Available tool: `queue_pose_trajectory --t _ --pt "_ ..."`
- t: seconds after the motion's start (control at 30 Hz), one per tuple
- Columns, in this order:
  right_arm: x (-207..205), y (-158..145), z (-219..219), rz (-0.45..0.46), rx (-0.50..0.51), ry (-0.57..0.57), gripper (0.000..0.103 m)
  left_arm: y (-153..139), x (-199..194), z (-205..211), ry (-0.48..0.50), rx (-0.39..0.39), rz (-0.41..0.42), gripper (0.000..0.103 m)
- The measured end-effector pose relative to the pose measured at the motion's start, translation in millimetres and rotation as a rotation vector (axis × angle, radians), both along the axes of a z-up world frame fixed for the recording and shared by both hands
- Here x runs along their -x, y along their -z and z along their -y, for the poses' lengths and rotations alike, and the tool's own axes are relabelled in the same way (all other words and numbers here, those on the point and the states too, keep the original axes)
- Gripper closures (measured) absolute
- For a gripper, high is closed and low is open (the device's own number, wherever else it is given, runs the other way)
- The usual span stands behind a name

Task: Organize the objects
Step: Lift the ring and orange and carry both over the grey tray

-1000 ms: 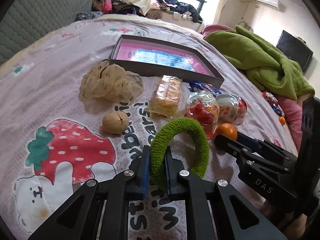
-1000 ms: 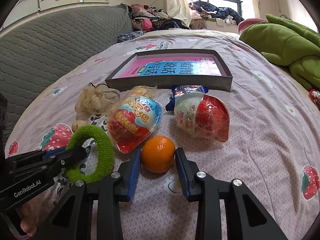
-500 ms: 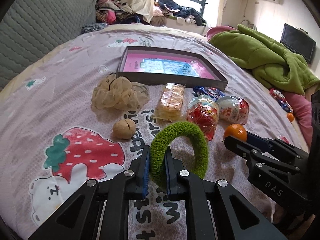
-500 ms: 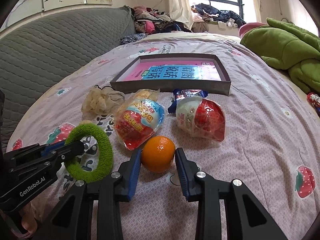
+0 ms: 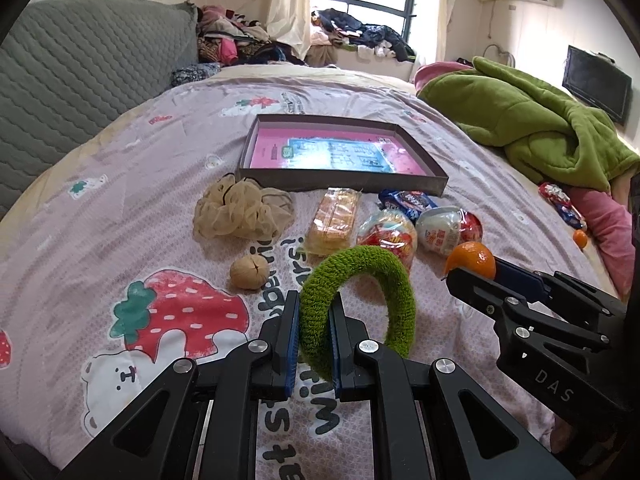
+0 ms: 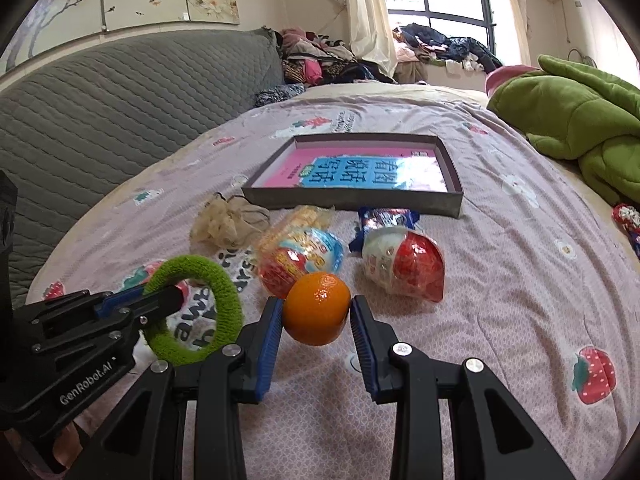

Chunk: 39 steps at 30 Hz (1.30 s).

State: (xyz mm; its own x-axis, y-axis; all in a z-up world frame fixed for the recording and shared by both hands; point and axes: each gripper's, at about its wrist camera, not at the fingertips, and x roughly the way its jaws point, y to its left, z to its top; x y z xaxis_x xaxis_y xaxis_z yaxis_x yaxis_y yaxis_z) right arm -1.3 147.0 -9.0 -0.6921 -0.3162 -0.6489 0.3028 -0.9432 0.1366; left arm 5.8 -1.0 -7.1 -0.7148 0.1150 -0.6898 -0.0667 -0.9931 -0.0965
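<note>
My left gripper (image 5: 314, 312) is shut on a green fuzzy hair ring (image 5: 394, 280), held upright above the bed; the same ring (image 6: 226, 300) shows at the left of the right wrist view. My right gripper (image 6: 316, 308) is shut on an orange (image 6: 317, 308), lifted off the sheet; this orange (image 5: 472, 259) also appears at the right of the left wrist view. Ahead lies a shallow grey box (image 5: 340, 182) with a pink and blue book inside. Before it lie a beige scrunchie (image 5: 240, 212), a walnut (image 5: 249, 274), a biscuit pack (image 5: 334, 220) and two wrapped toy eggs (image 6: 404, 266).
A pink strawberry-print sheet (image 6: 520, 280) covers the bed. A green blanket (image 5: 540, 128) is heaped at the right, with a snack wrapper (image 5: 560, 204) and a second orange (image 5: 579, 238) near it. A grey quilted headboard (image 6: 100, 120) stands at the left. A blue wrapper (image 6: 386, 218) lies by the box.
Both grippers have risen with the ring and the orange still held, and they tilt more level, so more of the room shows. The orange has left the sheet.
</note>
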Motion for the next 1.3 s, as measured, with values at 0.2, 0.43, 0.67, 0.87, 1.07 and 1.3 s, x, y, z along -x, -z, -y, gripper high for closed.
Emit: queue_pose_trajectory --t 0.2,0.43,0.67,0.87,1.07,1.3 --pt "1.7 -15.7 0.7 -0.039 0.009 -0.009 0.068 -9.6 3.2 -2.5 -0.014 0.009 -0.015 0.090" --pt "10.0 -32.7 1.5 -0.070 0.011 -0.024 0.068 -22.5 14.2 -1.9 -0.036 0.012 -0.033 0.090" --pt "19.3 -45.7 5.2 -0.098 0.014 -0.042 0.068 -33.5 25.4 0.1 -0.057 0.024 -0.059 0.090" --pt "28.8 -55.9 6.4 -0.129 0.011 -0.058 0.068 -40.7 37.3 3.8 -0.074 0.024 -0.070 0.090" --pt "40.1 -57.1 -0.2 -0.127 0.019 -0.059 0.068 -46.1 50.9 5.4 -0.088 0.018 -0.078 0.090" --pt "52.3 -58.0 -13.5 -0.115 0.025 -0.042 0.068 -52.8 67.1 3.0 -0.091 0.019 -0.090 0.090"
